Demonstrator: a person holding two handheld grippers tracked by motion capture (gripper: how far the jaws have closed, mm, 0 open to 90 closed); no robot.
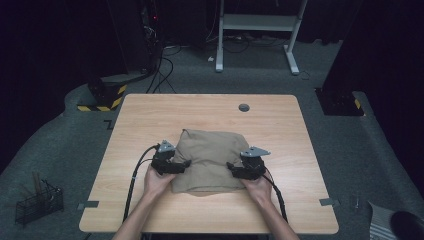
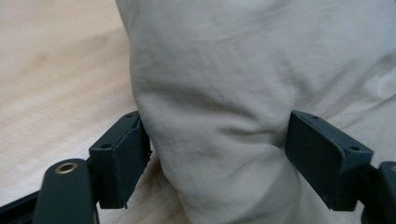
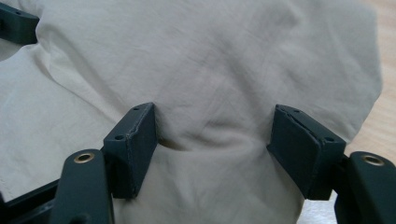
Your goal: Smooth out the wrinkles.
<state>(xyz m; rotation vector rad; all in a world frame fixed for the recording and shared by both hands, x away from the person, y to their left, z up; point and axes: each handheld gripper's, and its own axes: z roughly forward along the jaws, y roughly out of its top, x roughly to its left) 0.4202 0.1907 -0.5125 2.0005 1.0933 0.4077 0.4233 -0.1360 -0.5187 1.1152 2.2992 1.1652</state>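
Beige pillow [image 1: 210, 160] at centre on the light wood-grain table [image 1: 150, 115]; black grippers at nine [image 1: 184, 164] and three o'clock [image 1: 231, 167]; yellow-and-black striped block [image 1: 107, 97] at ten; dark wire basket [image 1: 37, 202] at eight.

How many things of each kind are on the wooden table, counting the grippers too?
Beige pillow: 1
Black grippers: 2, the left gripper and the right gripper, one at each side of the pillow
Round grey cap set in the table: 1
Total: 4
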